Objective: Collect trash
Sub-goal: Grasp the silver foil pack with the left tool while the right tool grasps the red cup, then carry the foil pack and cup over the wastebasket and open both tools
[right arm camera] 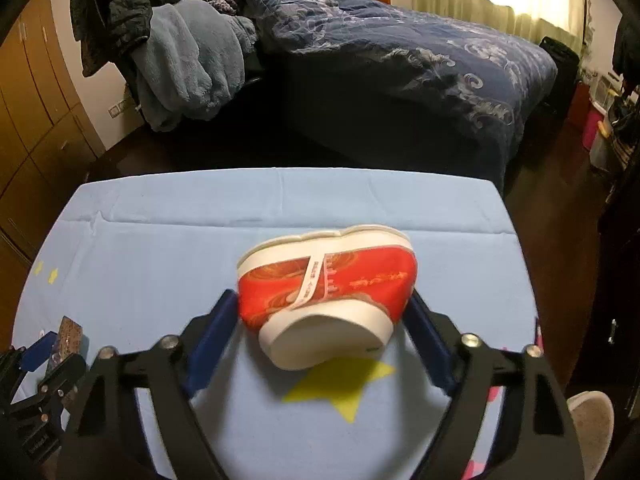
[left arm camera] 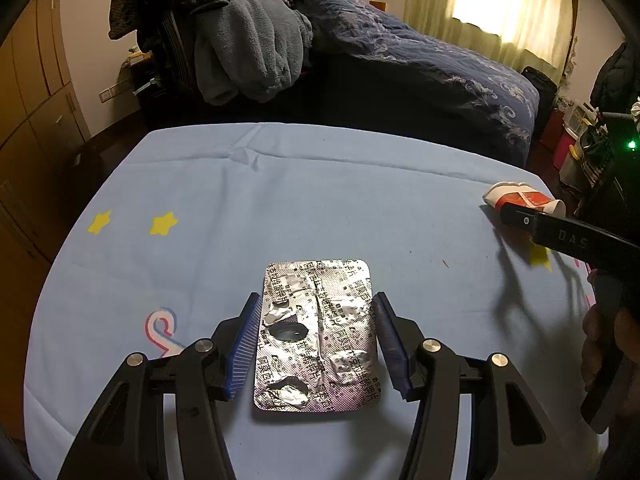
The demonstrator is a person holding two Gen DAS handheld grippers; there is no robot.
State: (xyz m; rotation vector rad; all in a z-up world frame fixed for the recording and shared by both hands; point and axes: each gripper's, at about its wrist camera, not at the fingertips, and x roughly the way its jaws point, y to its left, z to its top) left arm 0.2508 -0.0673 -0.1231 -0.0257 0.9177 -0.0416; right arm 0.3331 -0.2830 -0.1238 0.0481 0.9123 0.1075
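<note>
A used silver foil pill blister pack point(left arm camera: 318, 336) lies flat on the light blue tablecloth point(left arm camera: 320, 200). My left gripper point(left arm camera: 316, 300) is open, its blue-padded fingers on either side of the pack. A crushed red and white paper cup point(right arm camera: 328, 296) lies on its side near the table's right edge. My right gripper point(right arm camera: 324, 300) is shut on the cup, with both blue pads pressed against its squashed sides. The cup point(left arm camera: 524, 198) and the right gripper also show in the left wrist view. The pack and left gripper point(right arm camera: 60, 344) show at the lower left of the right wrist view.
Yellow stars point(left arm camera: 132, 222) are printed on the cloth. Beyond the table stands a bed with a dark blue quilt point(left arm camera: 440, 52) and a chair piled with grey clothes point(left arm camera: 248, 48). Wooden cabinets point(left arm camera: 36, 80) line the left wall. Storage bins point(right arm camera: 596, 128) stand at the right.
</note>
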